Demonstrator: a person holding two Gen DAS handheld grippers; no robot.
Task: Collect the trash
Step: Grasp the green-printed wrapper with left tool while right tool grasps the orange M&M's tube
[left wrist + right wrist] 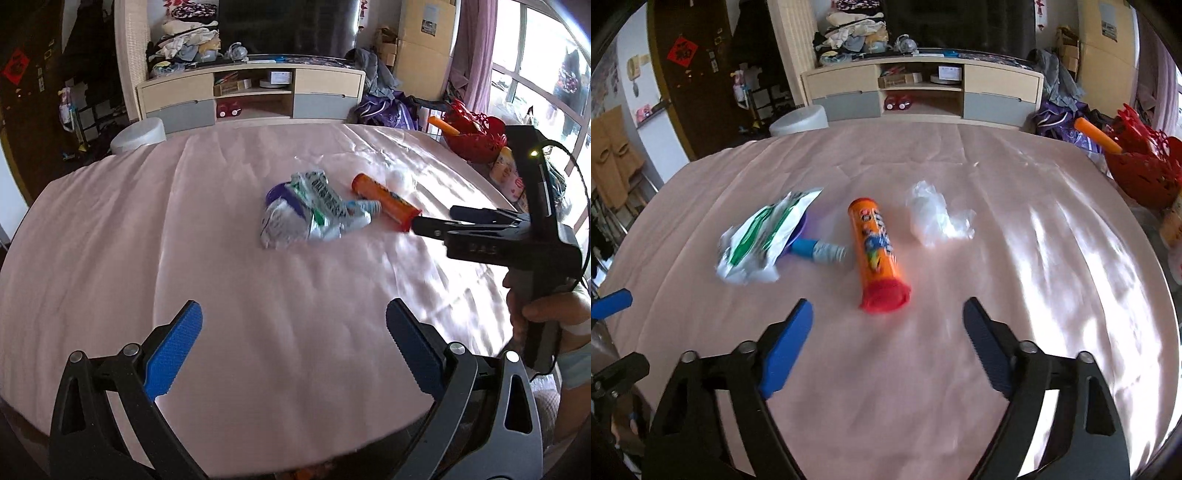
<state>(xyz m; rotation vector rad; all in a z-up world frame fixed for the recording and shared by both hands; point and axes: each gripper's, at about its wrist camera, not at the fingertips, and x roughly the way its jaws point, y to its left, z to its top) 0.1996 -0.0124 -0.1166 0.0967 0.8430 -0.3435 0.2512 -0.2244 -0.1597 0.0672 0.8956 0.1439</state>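
light: daylight from window (532,66) | glare: tablecloth (1071,258) right; edges: fisheye-bent, dark corners

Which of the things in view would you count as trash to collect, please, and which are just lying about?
Trash on the pink cloth:
orange tube can
crumpled foil wrapper
small bottle
white plastic wad

Just lying about:
red basket
clothes pile
white stool

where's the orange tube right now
In the right wrist view the orange tube lies mid-table, between the small bottle and crumpled clear plastic.
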